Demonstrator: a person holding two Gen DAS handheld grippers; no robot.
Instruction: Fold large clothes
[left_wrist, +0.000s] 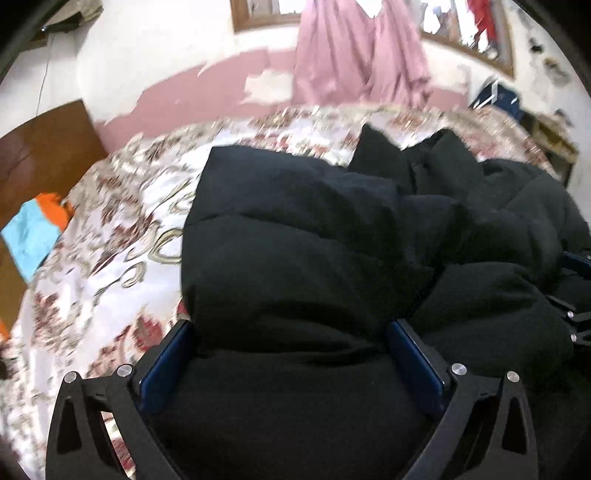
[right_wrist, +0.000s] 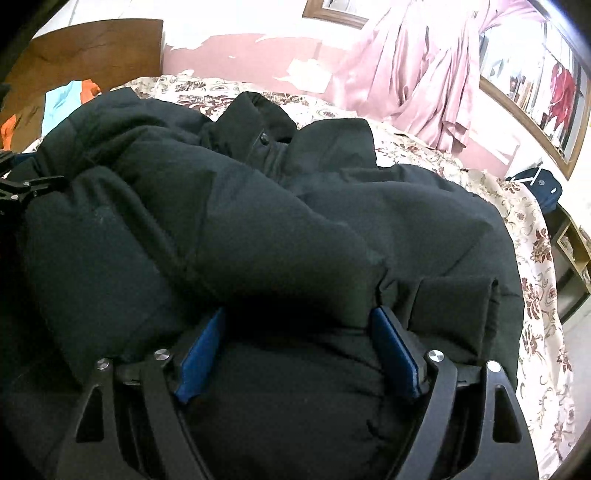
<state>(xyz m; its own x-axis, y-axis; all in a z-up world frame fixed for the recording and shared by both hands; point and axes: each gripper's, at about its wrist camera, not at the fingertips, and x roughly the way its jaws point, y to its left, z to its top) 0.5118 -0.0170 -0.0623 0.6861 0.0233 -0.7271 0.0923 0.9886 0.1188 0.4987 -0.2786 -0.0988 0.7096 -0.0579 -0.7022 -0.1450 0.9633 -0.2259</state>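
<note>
On my left wrist camera, the left gripper (left_wrist: 290, 341) stands wide, its blue pads straddling a bulge of the black puffer jacket (left_wrist: 314, 240) lying on the floral bedspread (left_wrist: 110, 229). On the right camera, the right gripper (right_wrist: 299, 332) is likewise wide over it; sleeves look folded in, so I judge the final fold remains.
</note>
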